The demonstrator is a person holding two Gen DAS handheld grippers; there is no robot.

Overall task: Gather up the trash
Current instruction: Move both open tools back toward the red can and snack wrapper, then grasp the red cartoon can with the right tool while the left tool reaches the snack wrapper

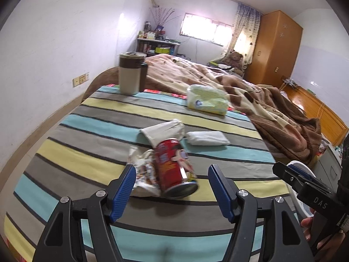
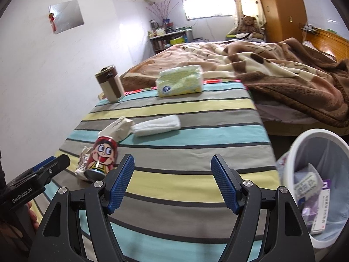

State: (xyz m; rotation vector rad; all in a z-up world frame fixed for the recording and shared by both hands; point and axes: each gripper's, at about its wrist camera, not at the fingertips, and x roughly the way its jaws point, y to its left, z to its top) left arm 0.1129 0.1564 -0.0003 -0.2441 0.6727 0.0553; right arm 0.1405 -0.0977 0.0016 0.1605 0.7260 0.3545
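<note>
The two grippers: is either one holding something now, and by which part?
Nothing is held. The left gripper stands open before the lying red can; the right gripper is open over bare cloth.

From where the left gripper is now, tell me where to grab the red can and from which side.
Grip the red can across its round middle, coming from the near side where the open left gripper already faces it. It lies tipped on its side, base toward the camera, so the curved walls suit the pads. The crumpled wrapper touches its left side; avoid pinching it.
</note>
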